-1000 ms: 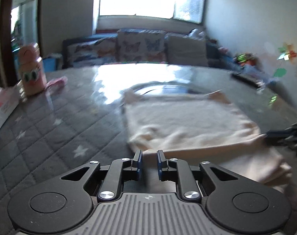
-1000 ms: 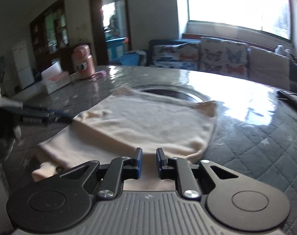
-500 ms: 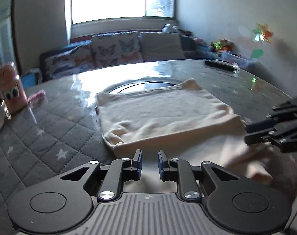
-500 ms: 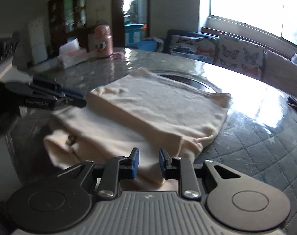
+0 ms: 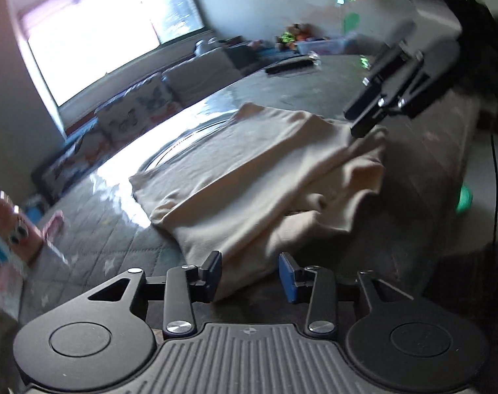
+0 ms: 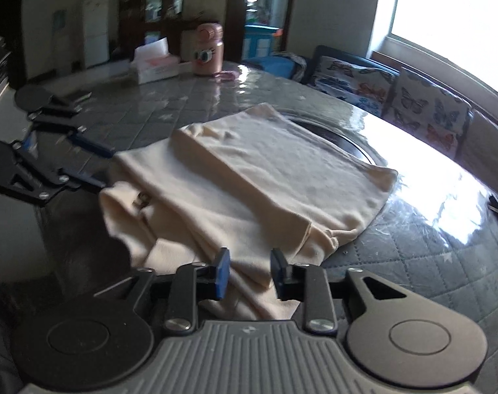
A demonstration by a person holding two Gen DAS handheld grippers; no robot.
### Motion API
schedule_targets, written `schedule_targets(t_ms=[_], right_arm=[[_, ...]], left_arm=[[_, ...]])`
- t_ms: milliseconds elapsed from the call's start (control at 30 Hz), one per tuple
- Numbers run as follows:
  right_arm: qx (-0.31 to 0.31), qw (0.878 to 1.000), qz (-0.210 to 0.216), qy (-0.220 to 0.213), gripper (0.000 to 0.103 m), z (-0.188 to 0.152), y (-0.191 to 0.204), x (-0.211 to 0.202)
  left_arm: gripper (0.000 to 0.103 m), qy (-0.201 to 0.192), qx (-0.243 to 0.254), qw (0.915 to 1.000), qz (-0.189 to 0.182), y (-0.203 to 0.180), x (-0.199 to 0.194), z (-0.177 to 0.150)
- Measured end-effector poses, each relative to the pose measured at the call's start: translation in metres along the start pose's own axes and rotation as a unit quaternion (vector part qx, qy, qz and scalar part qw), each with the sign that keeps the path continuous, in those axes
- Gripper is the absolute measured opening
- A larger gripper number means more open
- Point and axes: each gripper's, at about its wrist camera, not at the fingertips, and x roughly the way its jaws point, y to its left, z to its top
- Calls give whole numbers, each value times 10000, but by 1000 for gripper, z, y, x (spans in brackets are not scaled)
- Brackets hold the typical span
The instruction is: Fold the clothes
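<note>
A cream garment (image 5: 249, 170) lies folded in layers on the grey quilted table (image 5: 111, 229), its near edge rumpled and hanging over the table's rim. My left gripper (image 5: 250, 275) is open, and the garment's near corner lies loose between its fingers. In the left wrist view the right gripper (image 5: 377, 98) hovers above the garment's far right corner. From the right wrist, the garment (image 6: 265, 177) fills the middle. My right gripper (image 6: 250, 272) is open over the loose near fold. The left gripper (image 6: 94, 164) sits at the garment's left edge.
A pink cartoon bottle (image 6: 207, 49) and a tissue box (image 6: 155, 62) stand at the table's far side. A dark round ring (image 6: 341, 134) lies under the garment's far end. A black remote (image 5: 288, 65) rests further back. A sofa with butterfly cushions (image 6: 413, 98) is behind the table.
Both grippers' jaws have widened from nearly shut to open. Both views have tilted and drawn back toward the table's near edge. The right gripper has risen above the garment's corner.
</note>
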Motion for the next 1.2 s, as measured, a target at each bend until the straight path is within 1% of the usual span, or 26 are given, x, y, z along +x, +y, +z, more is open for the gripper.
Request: schedule_targets(t_ms=[100,133,167,200,233,267,300,367,400,500,567,633,667,700,733,767,800,833,867,900,1033,1100,1200], right_arm=[[-290,9995,74,90,41,-2,7,-3],[-423,9990,106,125,43,-4,11,-5],[-593,9980,136,166,46,-5,15,-7],[-740,9970,146,195,51,-6,18,-8],[-878,9958,160,217,52,-7,21,-8],[-997,9946,179,227,54,-7,24,-9],[-1093,9935,195,234,56,-7,27,-9],[-1202,9923,230,211,59,-6,30,-8],[-1225,9920,244,192,62,-5,31,-7],[-1299,9911,279,115,64,-3,35,2],[-1237,9918,288,97,64,-1,34,8],[-1120,9932,290,96,64,1,32,14],[-1061,9939,291,95,60,2,31,17],[-1002,9945,292,95,53,3,29,20],[-943,9951,292,95,49,4,28,23],[-884,9956,293,94,41,5,27,25],[-824,9961,294,94,30,5,26,28],[-765,9966,295,93,26,6,24,31],[-670,9972,311,91,21,8,22,33],[-525,9980,354,86,16,9,18,33],[-124,9989,450,11,13,16,4,27],[18,9989,473,-36,13,19,-1,24],[170,9986,487,-111,12,24,-7,23]], left_arm=[[43,-109,170,9998,-48,-9,7,2],[43,-151,222,9996,-55,-11,9,2],[43,-196,262,9994,-65,-13,9,4],[38,-242,294,9992,-80,-14,10,5],[33,-287,249,9992,-90,-13,11,8],[21,-331,164,9993,-98,-10,12,10],[17,-375,79,9992,-105,-8,12,13],[11,-443,-145,9989,-111,0,13,19],[11,-443,-372,9983,-120,8,15,24],[10,-440,-1027,9935,-211,32,21,34],[10,-445,-1212,9914,-228,40,25,39],[10,-430,-1276,9906,-248,42,28,40],[10,-420,-1298,9903,-259,43,29,41],[10,-411,-1321,9900,-270,44,30,41],[10,-393,-1313,9902,-271,44,30,40],[13,-370,-1290,9906,-268,42,29,38],[15,-353,-1240,9913,-253,41,27,35],[16,-345,-1170,9923,-212,38,25,32],[20,-339,-1096,9933,-162,35,23,29],[26,-334,-1023,9941,-111,32,20,25],[37,-313,-771,9965,64,22,12,13],[49,-333,-595,9975,186,16,10,8],[52,-325,-360,9984,293,10,11,3]])
